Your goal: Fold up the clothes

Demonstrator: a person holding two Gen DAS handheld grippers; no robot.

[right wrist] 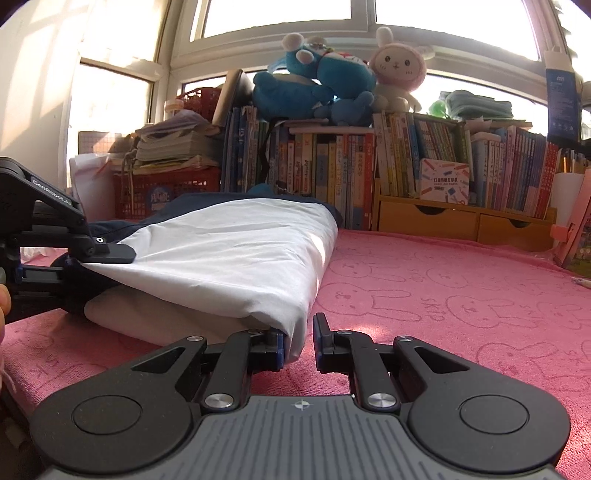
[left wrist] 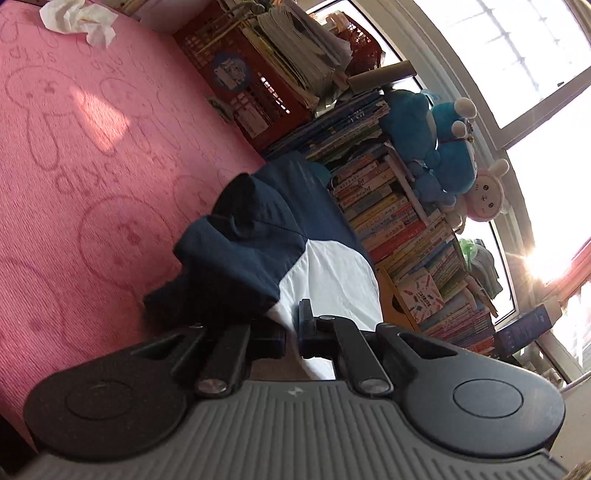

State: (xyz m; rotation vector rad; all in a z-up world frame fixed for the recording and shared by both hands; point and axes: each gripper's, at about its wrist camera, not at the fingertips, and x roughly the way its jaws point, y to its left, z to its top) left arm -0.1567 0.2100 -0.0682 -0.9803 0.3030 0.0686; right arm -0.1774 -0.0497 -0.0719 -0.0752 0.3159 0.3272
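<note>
Apparently mid-fold: the navy-and-white garment (right wrist: 229,258) lies doubled on the pink towel (right wrist: 461,295). Left gripper (left wrist: 292,338) pinches its white edge; right gripper (right wrist: 299,345) stands narrowly parted around the corner at 11 o'clock. Next, smooth or fold again.

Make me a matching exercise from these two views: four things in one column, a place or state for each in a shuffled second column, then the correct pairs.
Things:
1. garment
2. crumpled tissue
3. pink rabbit plush
4. right tongs

Places or states:
A. on top of the row of books by the window
B. open, white cloth edge between the fingers
C. navy and white, partly folded on the pink towel
D. lying alone near the far edge of the pink towel

Pairs: 1-C, 2-D, 3-A, 4-B
</note>
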